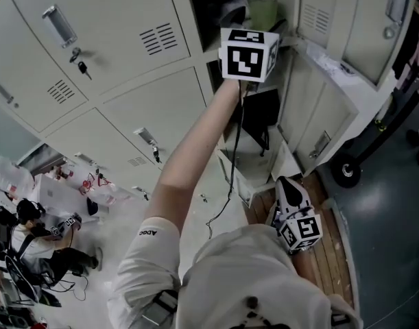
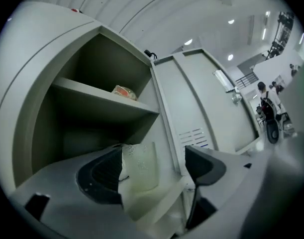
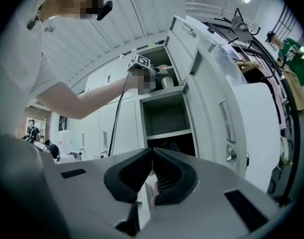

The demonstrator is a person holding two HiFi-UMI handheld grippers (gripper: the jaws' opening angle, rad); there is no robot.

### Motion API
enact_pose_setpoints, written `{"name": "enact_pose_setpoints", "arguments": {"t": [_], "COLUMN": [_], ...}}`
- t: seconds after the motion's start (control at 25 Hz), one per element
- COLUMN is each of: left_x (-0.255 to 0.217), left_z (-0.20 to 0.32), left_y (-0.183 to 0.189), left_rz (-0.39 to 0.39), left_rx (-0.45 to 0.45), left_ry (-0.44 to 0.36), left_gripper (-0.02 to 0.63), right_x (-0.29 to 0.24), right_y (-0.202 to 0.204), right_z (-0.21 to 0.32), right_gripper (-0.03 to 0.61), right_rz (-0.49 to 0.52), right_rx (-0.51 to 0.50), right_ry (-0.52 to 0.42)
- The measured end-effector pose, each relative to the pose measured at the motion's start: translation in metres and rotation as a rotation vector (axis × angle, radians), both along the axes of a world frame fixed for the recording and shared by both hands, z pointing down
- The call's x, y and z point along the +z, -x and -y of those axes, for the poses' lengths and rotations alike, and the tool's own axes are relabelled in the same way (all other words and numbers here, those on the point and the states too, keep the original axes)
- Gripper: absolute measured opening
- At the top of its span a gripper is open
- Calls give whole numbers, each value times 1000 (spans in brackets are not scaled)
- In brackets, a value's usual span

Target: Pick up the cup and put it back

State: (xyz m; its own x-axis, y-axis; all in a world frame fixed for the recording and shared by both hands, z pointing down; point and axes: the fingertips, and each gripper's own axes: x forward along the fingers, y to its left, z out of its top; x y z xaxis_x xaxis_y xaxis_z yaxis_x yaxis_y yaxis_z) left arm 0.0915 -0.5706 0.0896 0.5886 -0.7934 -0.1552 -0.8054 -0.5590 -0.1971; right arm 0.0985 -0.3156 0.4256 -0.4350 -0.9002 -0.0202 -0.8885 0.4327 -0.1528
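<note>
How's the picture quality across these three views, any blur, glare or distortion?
Left gripper view: heavy fisheye bend, dark corners, glaring ceiling lights, shadowed locker shelf, the translucent cup soft up close. Right gripper view: same bend, lower locker compartment nearly black. Head view: locker doors evenly lit, open compartment deep in shadow.

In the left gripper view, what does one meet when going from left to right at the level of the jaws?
left-hand pad → translucent cup, standing close against that pad → open gap → right-hand pad

Cup [image 2: 140, 166] in locker [image 2: 46, 118], below shelf [image 2: 102, 101]
</note>
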Motion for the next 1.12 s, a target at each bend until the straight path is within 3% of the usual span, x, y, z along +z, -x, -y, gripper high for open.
{"name": "enact_pose_setpoints", "arguments": {"t": [0.12, 0.32, 0.48, 0.6, 0.72, 0.8, 0.88, 1.0, 1.12], "left_x": [-4, 6, 0, 7, 14, 15, 16, 12, 3], "left_z": [25, 60, 72, 78, 82, 85, 86, 80, 72], "left_y": [-4, -16, -2, -12, -22, -19, -14, -15, -7], "left_rz": [23, 74, 12, -6, 58, 83, 104, 123, 92], "left_rx": [-46, -68, -158, -107, -86, -111, -144, -149, -169], "left_ry": [29, 160, 188, 273, 317, 320, 309, 256, 184], "left_gripper": [394, 399, 399, 399, 399, 392, 330, 325, 324], "right_x": [1, 1, 3, 8, 12, 15, 16, 17, 19], "right_y": [0, -9, -15, -17, -16, -13, -11, -11, -10], "right_z": [8, 20, 24, 24, 26, 25, 23, 19, 15], "right_gripper": [26, 26, 26, 26, 26, 26, 26, 26, 26], "right_rz": [17, 51, 62, 76, 75, 74, 71, 62, 60], "right_rx": [0, 26, 38, 46, 42, 34, 31, 34, 38], "right_ry": [4, -3, 3, 13, 15, 17, 25, 32, 37]}}
